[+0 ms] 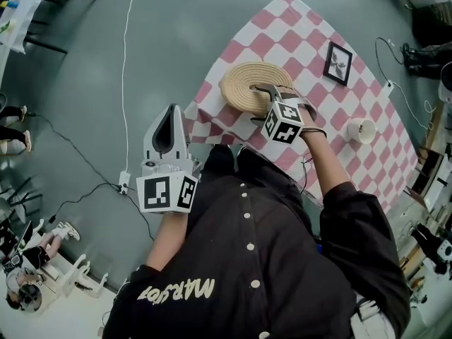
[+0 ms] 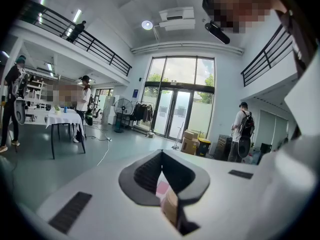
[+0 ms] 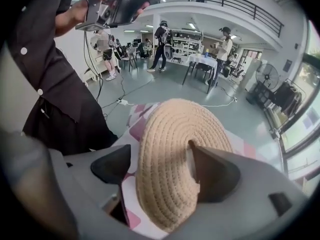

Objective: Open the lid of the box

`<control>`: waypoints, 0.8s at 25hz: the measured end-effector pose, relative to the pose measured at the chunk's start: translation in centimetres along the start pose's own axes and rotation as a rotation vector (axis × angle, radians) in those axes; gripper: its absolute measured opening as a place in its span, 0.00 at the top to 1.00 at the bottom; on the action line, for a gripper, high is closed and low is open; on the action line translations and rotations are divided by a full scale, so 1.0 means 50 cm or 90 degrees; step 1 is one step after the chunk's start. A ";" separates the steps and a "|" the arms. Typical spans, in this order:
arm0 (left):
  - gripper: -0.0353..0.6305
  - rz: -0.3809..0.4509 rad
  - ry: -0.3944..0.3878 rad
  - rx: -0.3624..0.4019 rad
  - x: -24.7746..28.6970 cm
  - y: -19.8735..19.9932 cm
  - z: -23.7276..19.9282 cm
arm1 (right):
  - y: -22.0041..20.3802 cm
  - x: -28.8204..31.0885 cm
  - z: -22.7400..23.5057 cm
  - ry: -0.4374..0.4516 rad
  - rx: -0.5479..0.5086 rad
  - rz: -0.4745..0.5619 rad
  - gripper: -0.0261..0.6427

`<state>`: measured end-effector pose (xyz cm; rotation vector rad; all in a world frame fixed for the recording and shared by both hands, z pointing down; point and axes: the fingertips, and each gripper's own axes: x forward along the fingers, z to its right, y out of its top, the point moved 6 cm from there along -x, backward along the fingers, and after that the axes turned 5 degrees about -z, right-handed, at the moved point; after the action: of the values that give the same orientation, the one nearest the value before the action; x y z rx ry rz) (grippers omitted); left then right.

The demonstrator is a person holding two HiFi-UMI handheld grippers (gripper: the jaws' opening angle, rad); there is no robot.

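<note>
- Step in hand: taking hold of the woven lid (image 3: 172, 129); it is not gripped yet and looks to be still seated, so the opening proper has not begun.
- Right gripper (image 3: 160, 156): its fingers (image 3: 215, 174) stand wide, with the near part of the lid and its rim between them.
- One finger lies over the lid's top, close to the centre and perhaps touching it. The other is outside the rim, apart from it, above the checkered surface (image 1: 367, 83).
- The lid lies flat on that surface, directly below and ahead of the right fingers. The body of the box under it cannot be made out.
- Next move, as I judge it: close the fingers on the rim until both bear on it, then lift straight up. Coiled weave is pliant, so a shallow bite may slip.
- Right arm: reached forward over the surface and angled down onto the lid.
- Left gripper (image 1: 171, 119): fingers (image 2: 145, 174) together, nothing between them.
- Left arm: bent, with the gripper raised over the floor, well apart from the lid and pointing out into the room, idle.
</note>
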<state>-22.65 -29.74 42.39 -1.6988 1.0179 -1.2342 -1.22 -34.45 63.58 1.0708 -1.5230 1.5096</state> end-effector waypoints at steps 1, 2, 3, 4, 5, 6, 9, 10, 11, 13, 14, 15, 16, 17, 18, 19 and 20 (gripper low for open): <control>0.93 0.000 0.000 0.000 0.000 0.000 -0.001 | 0.001 0.004 0.003 -0.002 -0.005 -0.005 0.36; 0.93 0.000 0.001 -0.001 0.001 0.000 -0.001 | 0.003 0.008 0.005 -0.003 -0.011 -0.011 0.37; 0.93 0.000 0.001 -0.001 0.001 0.000 -0.002 | 0.003 0.013 0.006 -0.001 -0.018 -0.017 0.39; 0.93 -0.001 0.002 -0.002 0.002 0.000 -0.003 | 0.002 0.018 0.006 0.004 -0.025 -0.026 0.40; 0.93 -0.002 0.003 -0.002 0.003 0.000 -0.003 | 0.000 0.023 0.005 0.010 -0.031 -0.035 0.41; 0.93 -0.003 0.005 -0.002 0.003 -0.001 -0.004 | -0.002 0.028 0.004 0.017 -0.036 -0.044 0.42; 0.93 -0.005 0.010 0.001 0.004 -0.002 -0.004 | -0.009 0.041 0.002 0.038 -0.037 -0.072 0.43; 0.93 -0.006 0.011 0.000 0.005 -0.002 -0.004 | -0.011 0.044 0.003 0.043 -0.036 -0.081 0.42; 0.93 -0.006 0.011 0.000 0.005 -0.002 -0.004 | -0.011 0.046 0.003 0.047 -0.035 -0.090 0.42; 0.93 -0.007 0.010 0.000 0.006 -0.003 -0.005 | -0.009 0.052 0.006 0.051 -0.037 -0.105 0.42; 0.93 -0.008 0.010 0.000 0.007 -0.003 -0.004 | -0.008 0.054 0.006 0.054 -0.039 -0.112 0.42; 0.93 -0.009 0.010 0.000 0.008 -0.003 -0.003 | -0.008 0.055 0.007 0.058 -0.039 -0.117 0.43; 0.93 -0.010 0.009 0.001 0.008 -0.003 -0.002 | -0.008 0.054 0.007 0.062 -0.037 -0.120 0.44; 0.93 -0.010 0.008 0.001 0.008 -0.003 -0.001 | -0.008 0.053 0.007 0.064 -0.034 -0.121 0.45; 0.93 -0.010 0.008 0.001 0.008 -0.002 0.000 | -0.007 0.052 0.007 0.065 -0.030 -0.121 0.45; 0.93 -0.009 0.007 0.002 0.008 0.000 0.000 | -0.005 0.050 0.007 0.065 -0.027 -0.120 0.46; 0.93 -0.008 0.007 0.003 0.008 0.002 -0.001 | -0.002 0.047 0.007 0.063 -0.024 -0.119 0.47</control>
<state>-22.62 -30.13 42.45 -1.6986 1.0119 -1.2542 -2.03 -34.94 65.75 1.0693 -1.3392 1.3790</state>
